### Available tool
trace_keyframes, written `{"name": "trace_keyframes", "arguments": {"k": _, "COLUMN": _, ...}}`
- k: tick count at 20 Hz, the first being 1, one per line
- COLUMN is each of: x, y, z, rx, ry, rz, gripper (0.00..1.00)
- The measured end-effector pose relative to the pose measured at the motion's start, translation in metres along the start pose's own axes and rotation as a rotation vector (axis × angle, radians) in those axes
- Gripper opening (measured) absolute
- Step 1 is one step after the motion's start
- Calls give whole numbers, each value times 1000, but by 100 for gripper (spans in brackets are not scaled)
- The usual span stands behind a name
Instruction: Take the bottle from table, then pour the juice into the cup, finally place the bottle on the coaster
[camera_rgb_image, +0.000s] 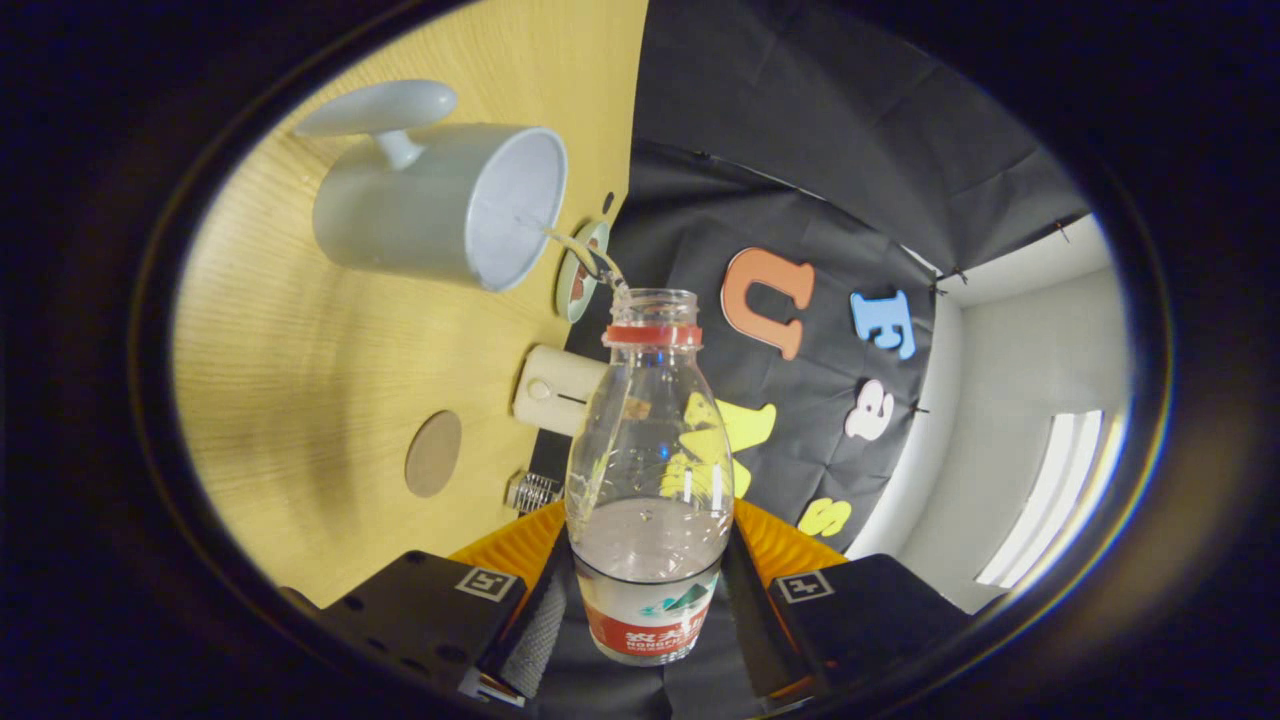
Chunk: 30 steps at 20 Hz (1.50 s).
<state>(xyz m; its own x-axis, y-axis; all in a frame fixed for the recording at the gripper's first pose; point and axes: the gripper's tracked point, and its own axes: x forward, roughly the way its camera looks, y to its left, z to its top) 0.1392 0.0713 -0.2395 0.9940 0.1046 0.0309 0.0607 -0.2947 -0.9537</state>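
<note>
So I've got my jaws (648, 610) clamped on the lower body of the clear plastic bottle with the red neck ring and red label (648, 480), one finger pressing each side, closed down to just the bottle's width. The whole rig is rolled over sideways, which is why the light wood table (300, 400) looks like a wall next to the bottle. That tilt is the point: the open mouth is tipped toward the pale grey-white mug with the paddle handle (440, 205), and a thin clear stream arcs from the bottle's lip to just inside the mug's rim. I'd guess holding low on the bottle keeps the neck free to reach over the mug.

Relative to the bottle: the mug is beyond the mouth, the round brown cork-looking coaster (433, 453) sits on the table off to the side of the bottle's shoulder, well apart from the mug. A cream cylinder-shaped thing (555, 388) lies just behind the bottle's shoulder, and a small round dish (580, 272) stands past the mug's rim.

Hard to tell stuff: how full the mug is, since I can't see down to its bottom. The liquid looks clear, not juice-coloured. The dish is half hidden by the stream and the mug. There's a little ribbed shiny thing (532, 492) near the bottle's base that I can't identify.
</note>
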Motion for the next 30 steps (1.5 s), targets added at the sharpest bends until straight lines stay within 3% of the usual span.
{"name": "trace_keyframes", "arguments": {"k": 14, "x": 5, "y": -19, "z": -10, "rx": -90, "ry": 12, "rz": -55, "gripper": 79}}
{"name": "trace_keyframes", "arguments": {"k": 30, "x": 7, "y": -67, "z": 6, "rx": -306, "ry": -34, "rz": -182, "gripper": 79}}
